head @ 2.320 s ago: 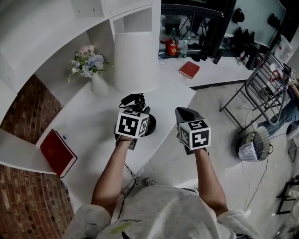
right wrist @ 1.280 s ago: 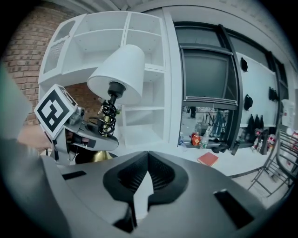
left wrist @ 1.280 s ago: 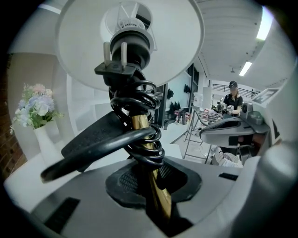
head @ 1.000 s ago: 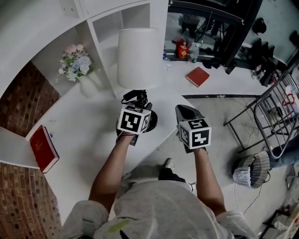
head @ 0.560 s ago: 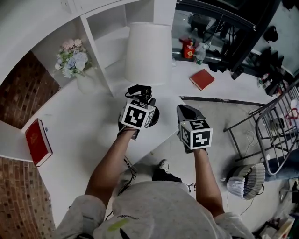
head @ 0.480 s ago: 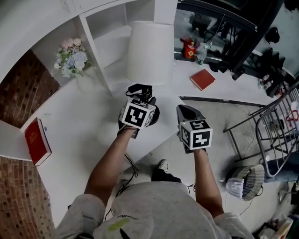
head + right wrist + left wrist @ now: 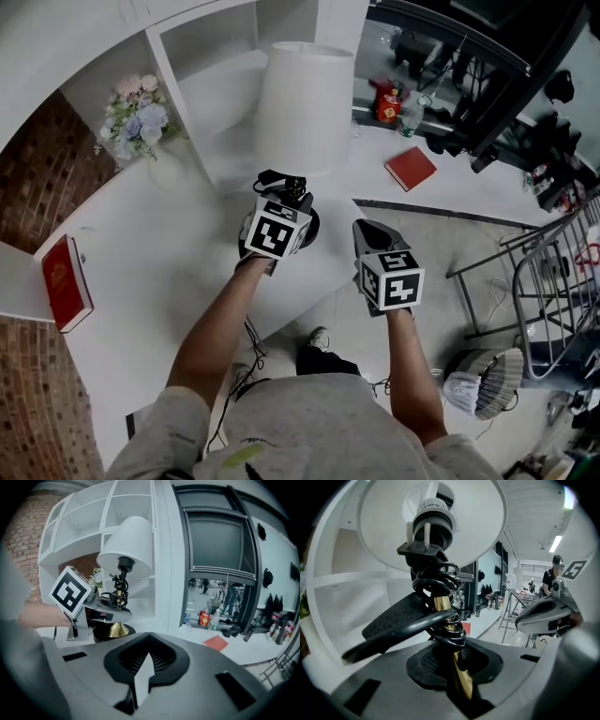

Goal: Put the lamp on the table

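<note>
The lamp has a white shade (image 7: 305, 108), a gold stem (image 7: 443, 616) wound with black cord, and a round black base (image 7: 314, 225). My left gripper (image 7: 284, 199) is shut on the stem just below the cord coil (image 7: 457, 667). The base is at the near corner of the white table (image 7: 169, 244); I cannot tell whether it rests on it. In the right gripper view the lamp (image 7: 129, 541) stands upright with the left gripper (image 7: 110, 604) on it. My right gripper (image 7: 368, 230) hangs shut and empty over the floor, to the right of the lamp (image 7: 143, 667).
A flower vase (image 7: 131, 122) stands on the table by the white shelf unit (image 7: 216, 56). One red book (image 7: 64, 281) lies at the left, another (image 7: 410, 167) on the far counter near bottles (image 7: 389, 101). A metal rack (image 7: 553, 272) stands on the floor at right.
The head view has swung, so the shelf and books have drifted in the frame. The left gripper keeps its hold on the lamp at the table corner. The right gripper stays beside it.
</note>
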A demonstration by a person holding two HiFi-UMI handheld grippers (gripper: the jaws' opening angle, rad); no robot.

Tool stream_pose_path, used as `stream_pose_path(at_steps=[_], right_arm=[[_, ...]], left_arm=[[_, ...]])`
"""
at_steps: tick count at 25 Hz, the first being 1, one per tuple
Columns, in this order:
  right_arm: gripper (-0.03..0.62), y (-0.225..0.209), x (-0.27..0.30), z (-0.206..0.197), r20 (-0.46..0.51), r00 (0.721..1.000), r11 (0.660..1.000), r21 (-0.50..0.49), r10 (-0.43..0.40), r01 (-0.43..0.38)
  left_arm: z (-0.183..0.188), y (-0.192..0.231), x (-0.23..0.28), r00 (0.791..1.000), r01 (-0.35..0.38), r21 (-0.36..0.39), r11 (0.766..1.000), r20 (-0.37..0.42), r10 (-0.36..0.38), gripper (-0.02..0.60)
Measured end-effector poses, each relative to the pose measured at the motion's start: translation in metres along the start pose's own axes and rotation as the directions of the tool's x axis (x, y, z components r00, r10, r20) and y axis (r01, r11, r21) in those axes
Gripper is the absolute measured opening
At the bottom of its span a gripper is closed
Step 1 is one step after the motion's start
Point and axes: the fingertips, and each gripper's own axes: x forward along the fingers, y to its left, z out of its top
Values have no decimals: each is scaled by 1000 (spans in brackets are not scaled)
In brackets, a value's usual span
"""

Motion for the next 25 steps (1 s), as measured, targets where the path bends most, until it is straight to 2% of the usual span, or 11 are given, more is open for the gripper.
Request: stream_pose_path(at_steps=[8,14,25], right_arm=[[3,-4,24,2,-13,999,998,-41,46,-46],[3,-10,44,7,-15,997,994,-78,71,-72],[3,-17,60,-4,-46,994,987,-114,104,-109]], left_arm=[[3,17,27,998,-36,-26,999,45,37,81],[11,30,45,994,-71,25,997,85,69,81],[13,31,70,987,-87,58,995,138,78,77]])
